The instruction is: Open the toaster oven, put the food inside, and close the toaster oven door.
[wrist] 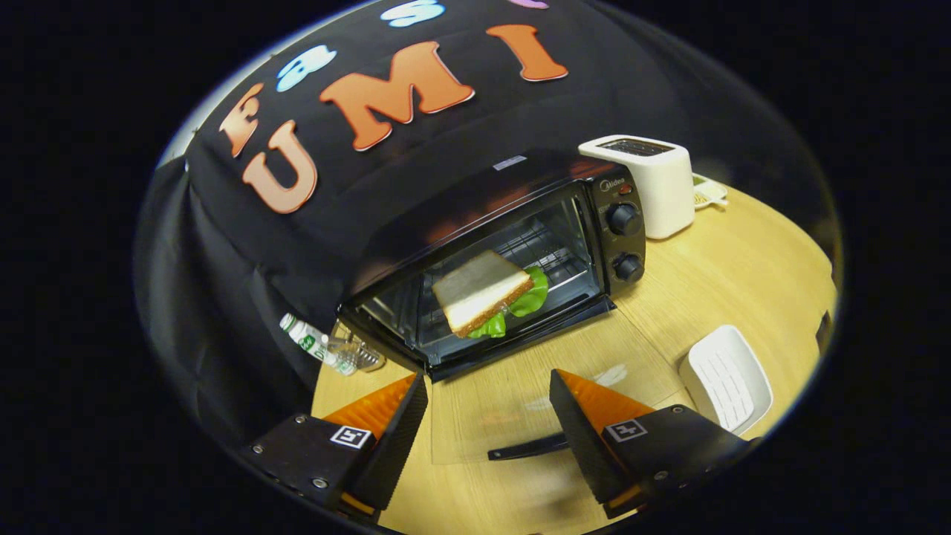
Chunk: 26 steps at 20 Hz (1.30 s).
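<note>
Nearest the camera, the gripper (pixel 487 423) stands with its two fingers apart and nothing between them, poised above the glass door (pixel 520 401) of the toaster oven (pixel 505 260). That door lies folded down flat on the wooden table (pixel 728 282), its dark handle (pixel 529 447) showing between the fingers, close to the right one. Beyond the fingers, the sandwich (pixel 487 293) rests inside the oven cavity on the wire rack (pixel 542 249): a triangular piece with a pale bread face, a brown crust edge and green lettuce spilling out along its near and right sides. Judging from this layout, opening and loading appear complete; closing the door remains. Two control knobs (pixel 624 241) sit on the oven's right panel. Farther right stands a white toaster (pixel 657 186). A white tray (pixel 732 379) lies on the table, right of the door, near the right finger. A small plastic bottle (pixel 316 345) lies on its side at the oven's left corner.
</note>
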Each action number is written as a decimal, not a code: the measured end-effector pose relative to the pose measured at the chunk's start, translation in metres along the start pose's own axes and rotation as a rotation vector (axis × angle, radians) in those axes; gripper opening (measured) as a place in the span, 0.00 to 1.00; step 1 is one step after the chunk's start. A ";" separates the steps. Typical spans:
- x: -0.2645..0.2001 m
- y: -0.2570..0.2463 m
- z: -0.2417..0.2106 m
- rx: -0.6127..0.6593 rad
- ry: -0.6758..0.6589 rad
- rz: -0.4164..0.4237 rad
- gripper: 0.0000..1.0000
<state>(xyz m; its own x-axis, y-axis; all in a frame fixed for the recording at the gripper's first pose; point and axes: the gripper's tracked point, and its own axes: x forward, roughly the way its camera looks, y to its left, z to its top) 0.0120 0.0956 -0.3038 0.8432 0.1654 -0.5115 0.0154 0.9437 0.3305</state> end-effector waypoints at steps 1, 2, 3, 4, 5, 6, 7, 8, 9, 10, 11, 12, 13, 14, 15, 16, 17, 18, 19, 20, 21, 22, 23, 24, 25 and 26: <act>-0.003 -0.004 -0.007 -0.060 0.004 -0.010 0.98; -0.004 -0.009 -0.015 -0.112 0.016 -0.027 0.98; -0.006 -0.015 -0.023 -0.157 0.026 -0.039 0.99; -0.007 -0.020 -0.032 -0.194 0.038 -0.052 0.99; -0.008 -0.025 -0.039 -0.219 0.048 -0.063 0.99; -0.010 -0.030 -0.047 -0.236 0.061 -0.072 0.99; -0.013 -0.034 -0.056 -0.249 0.078 -0.079 0.99; -0.015 -0.039 -0.065 -0.266 0.094 -0.088 0.99; -0.015 -0.044 -0.074 -0.280 0.114 -0.092 0.99; -0.016 -0.047 -0.084 -0.288 0.143 -0.093 0.99; -0.014 -0.050 -0.094 -0.294 0.167 -0.092 0.99; -0.013 -0.052 -0.100 -0.302 0.185 -0.096 0.99; -0.011 -0.055 -0.106 -0.315 0.204 -0.100 0.99; -0.008 -0.057 -0.111 -0.326 0.219 -0.107 0.99; -0.004 -0.057 -0.114 -0.331 0.228 -0.111 0.99; -0.001 -0.058 -0.118 -0.338 0.238 -0.118 0.99; 0.004 -0.060 -0.122 -0.348 0.251 -0.126 0.99; 0.008 -0.061 -0.124 -0.357 0.265 -0.135 0.99; 0.011 -0.061 -0.125 -0.362 0.274 -0.139 0.99; 0.014 -0.059 -0.125 -0.364 0.276 -0.136 0.99; 0.017 -0.057 -0.124 -0.363 0.273 -0.135 0.99; 0.021 -0.055 -0.122 -0.359 0.269 -0.132 0.99; 0.021 -0.054 -0.121 -0.356 0.267 -0.137 0.99; 0.020 -0.056 -0.123 -0.352 0.276 -0.145 0.99; 0.021 -0.057 -0.122 -0.349 0.280 -0.151 0.99; 0.021 -0.058 -0.120 -0.344 0.275 -0.161 0.99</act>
<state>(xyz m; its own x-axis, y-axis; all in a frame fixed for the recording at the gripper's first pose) -0.0352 0.0785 -0.4291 0.6700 0.0349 -0.7416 -0.0837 0.9961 -0.0287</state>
